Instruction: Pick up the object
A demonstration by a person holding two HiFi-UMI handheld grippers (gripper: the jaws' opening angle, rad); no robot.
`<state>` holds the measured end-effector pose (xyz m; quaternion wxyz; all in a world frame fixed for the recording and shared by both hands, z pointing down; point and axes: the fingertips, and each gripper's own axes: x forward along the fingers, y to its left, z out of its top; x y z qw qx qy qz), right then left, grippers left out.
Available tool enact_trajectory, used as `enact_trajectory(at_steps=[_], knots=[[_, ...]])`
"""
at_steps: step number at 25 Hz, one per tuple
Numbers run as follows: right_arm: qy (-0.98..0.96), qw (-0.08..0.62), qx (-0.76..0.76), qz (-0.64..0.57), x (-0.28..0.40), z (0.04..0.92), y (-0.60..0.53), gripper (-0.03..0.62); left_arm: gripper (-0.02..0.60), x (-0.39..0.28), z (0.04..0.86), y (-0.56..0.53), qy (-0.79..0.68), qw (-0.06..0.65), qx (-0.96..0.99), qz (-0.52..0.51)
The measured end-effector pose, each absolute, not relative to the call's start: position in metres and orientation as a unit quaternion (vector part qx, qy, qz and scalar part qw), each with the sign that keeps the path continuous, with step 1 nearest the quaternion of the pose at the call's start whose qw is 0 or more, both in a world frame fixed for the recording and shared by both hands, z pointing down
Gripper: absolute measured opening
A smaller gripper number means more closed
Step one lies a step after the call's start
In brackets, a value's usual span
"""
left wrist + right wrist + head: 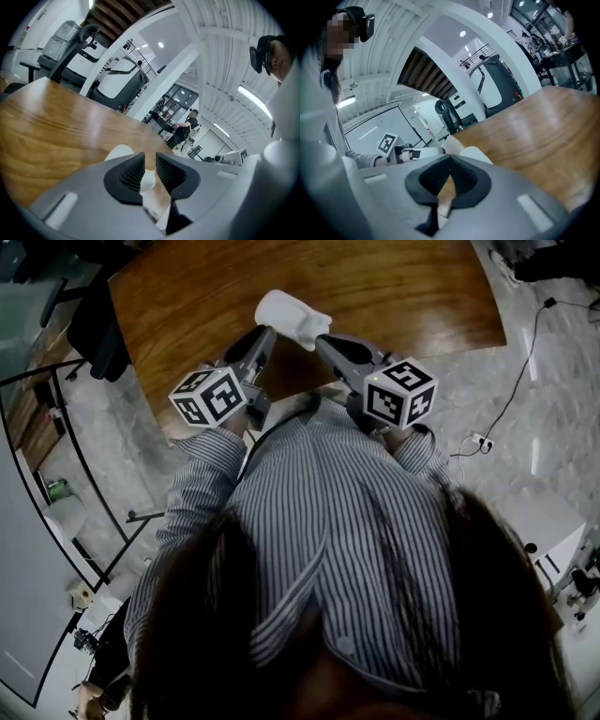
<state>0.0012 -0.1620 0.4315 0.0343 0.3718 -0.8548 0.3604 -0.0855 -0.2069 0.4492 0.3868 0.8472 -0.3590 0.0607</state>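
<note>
A white, rounded object (pixel 291 318) lies on the wooden table (pixel 394 292) near its front edge. In the head view both grippers reach it from my side. My left gripper (pixel 265 332) is at its left end and my right gripper (pixel 322 338) at its right end. In the left gripper view the jaws (pixel 150 161) stand a narrow gap apart, with a bit of the white object (pixel 147 182) showing in the gap; wood shows beside it. The right gripper's (pixel 450 158) tips meet, with the white object (pixel 474 153) just beyond them.
The table's front edge runs just under the grippers, against my striped shirt (pixel 328 521). A cable and power strip (pixel 481 440) lie on the tiled floor to the right. A black chair (pixel 98 329) stands at the table's left. A person (pixel 190 121) stands far off.
</note>
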Motion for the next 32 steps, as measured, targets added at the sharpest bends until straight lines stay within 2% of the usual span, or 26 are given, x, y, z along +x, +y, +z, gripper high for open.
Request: enact_trajectory(at_steps=[10, 14, 27, 32], knots=[[-0.824, 0.028, 0.395, 0.406, 0.016, 0.462, -0.162, 0.002, 0.306, -0.093, 0.486, -0.243, -0.382, 0.382, 0.828, 0.154], [-0.812, 0.025, 0.404, 0.421, 0.022, 0.474, -0.165, 0.002, 0.348, -0.09, 0.505, -0.254, -0.372, 0.378, 0.825, 0.193], [-0.779, 0.017, 0.436, 0.451, 0.042, 0.501, -0.161, 0.002, 0.35, -0.072, 0.544, -0.266, -0.305, 0.392, 0.825, 0.27], [-0.772, 0.017, 0.442, 0.456, 0.047, 0.506, -0.157, 0.002, 0.253, -0.07, 0.551, -0.269, -0.302, 0.385, 0.824, 0.286]])
